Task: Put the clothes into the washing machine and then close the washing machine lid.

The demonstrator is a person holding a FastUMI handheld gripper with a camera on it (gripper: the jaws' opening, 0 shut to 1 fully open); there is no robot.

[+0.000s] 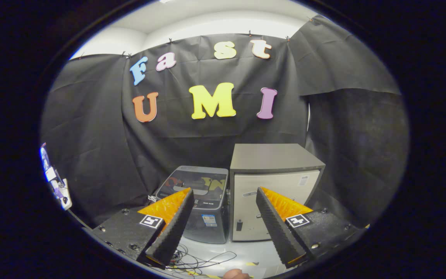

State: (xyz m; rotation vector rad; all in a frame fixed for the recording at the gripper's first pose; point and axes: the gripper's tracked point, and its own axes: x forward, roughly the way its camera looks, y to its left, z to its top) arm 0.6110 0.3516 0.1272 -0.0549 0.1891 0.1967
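Observation:
A small grey top-loading washing machine (199,207) stands on the floor against the black cloth wall, beyond my fingers. Its dark glossy lid (196,184) lies flat and shut. My gripper (225,193) is open, held well back from the machine and above floor level, with nothing between its fingers. The left fingertip overlaps the machine's lid in view; the right fingertip overlaps the cabinet beside it. I see no clothes.
A taller silver cabinet (273,186) with a dark top stands right beside the washing machine, on its right. Loose cables (196,261) lie on the pale floor in front. A small rack of items (54,180) hangs at the left wall.

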